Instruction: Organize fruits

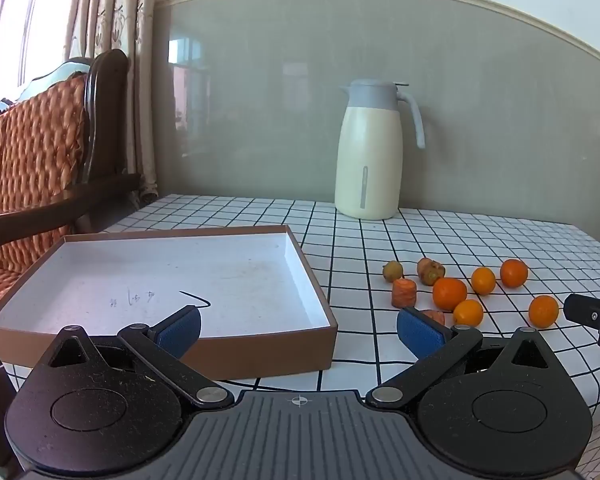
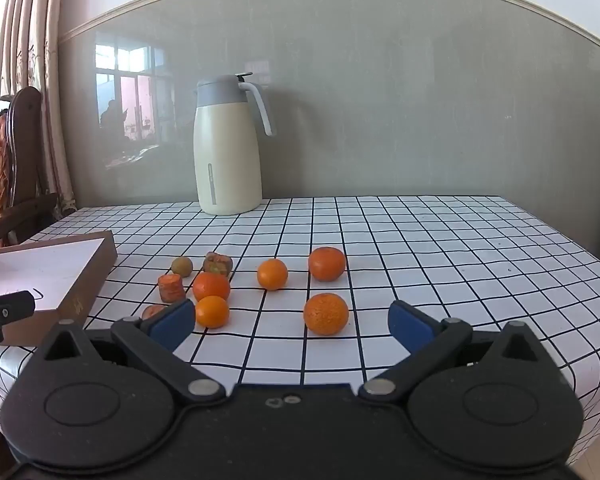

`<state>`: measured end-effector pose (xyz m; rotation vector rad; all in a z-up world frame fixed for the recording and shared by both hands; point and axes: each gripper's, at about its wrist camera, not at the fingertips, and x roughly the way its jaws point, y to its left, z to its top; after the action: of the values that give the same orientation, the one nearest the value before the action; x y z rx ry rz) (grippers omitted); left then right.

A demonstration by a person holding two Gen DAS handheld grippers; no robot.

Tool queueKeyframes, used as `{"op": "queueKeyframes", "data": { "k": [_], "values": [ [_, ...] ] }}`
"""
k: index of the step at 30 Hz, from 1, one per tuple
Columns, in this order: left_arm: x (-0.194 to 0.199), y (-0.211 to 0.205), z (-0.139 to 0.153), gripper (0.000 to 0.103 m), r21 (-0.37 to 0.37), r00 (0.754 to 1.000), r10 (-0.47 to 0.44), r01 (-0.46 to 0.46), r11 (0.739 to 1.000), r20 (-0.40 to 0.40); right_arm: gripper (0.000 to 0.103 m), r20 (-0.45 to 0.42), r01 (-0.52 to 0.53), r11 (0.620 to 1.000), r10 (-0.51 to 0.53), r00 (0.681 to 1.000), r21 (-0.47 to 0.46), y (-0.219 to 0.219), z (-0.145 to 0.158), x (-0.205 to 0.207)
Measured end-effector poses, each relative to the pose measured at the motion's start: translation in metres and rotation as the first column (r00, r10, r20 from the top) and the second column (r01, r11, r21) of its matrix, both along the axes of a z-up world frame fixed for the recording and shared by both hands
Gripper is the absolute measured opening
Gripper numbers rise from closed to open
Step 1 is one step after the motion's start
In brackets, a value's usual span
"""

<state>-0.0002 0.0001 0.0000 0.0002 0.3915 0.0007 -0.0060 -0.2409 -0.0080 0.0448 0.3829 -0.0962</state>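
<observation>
Several oranges lie on the checked tablecloth, among them a near one, one at the left and a far one; they also show in the left wrist view. Carrot chunks and a small brownish fruit lie beside them. A shallow brown box with a white inside sits at the left, with nothing in it. My left gripper is open over the box's near right corner. My right gripper is open just in front of the oranges, holding nothing.
A cream thermos jug with a grey lid stands at the back by the wall. A wooden chair with an orange cushion stands left of the table. The table's front edge runs close under both grippers.
</observation>
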Motion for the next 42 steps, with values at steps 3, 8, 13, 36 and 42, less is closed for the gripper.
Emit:
{"op": "queueKeyframes", "data": {
  "k": [3, 8, 13, 36, 42],
  "values": [
    [0.0001, 0.0003, 0.0001, 0.103, -0.001, 1.0, 0.0, 0.0, 1.0, -0.001, 0.097, 0.001, 0.001, 1.0, -0.001, 1.0, 0.003, -0.0008, 0.0003, -0.0001],
    [-0.0001, 0.0005, 0.0004, 0.103, -0.002, 1.0, 0.002, -0.002, 1.0, 0.001, 0.097, 0.0, 0.0, 1.0, 0.0, 1.0, 0.001, -0.0004, 0.0005, -0.0005],
    [-0.001, 0.0039, 0.0013, 0.103, -0.002, 1.0, 0.001, -0.001, 1.0, 0.006, 0.097, 0.001, 0.001, 1.0, -0.001, 1.0, 0.001, -0.0001, 0.0008, -0.0002],
    [-0.0012, 0.0009, 0.0005, 0.103, -0.003, 1.0, 0.0, 0.0, 1.0, 0.002, 0.097, 0.001, 0.0, 1.0, 0.0, 1.0, -0.002, 0.0009, 0.0002, -0.0008],
    [-0.0012, 0.0008, 0.0005, 0.103, -0.004, 1.0, 0.0, 0.0, 1.0, 0.002, 0.097, -0.001, -0.001, 1.0, 0.001, 1.0, -0.004, 0.0012, -0.0001, -0.0013]
  ]
}}
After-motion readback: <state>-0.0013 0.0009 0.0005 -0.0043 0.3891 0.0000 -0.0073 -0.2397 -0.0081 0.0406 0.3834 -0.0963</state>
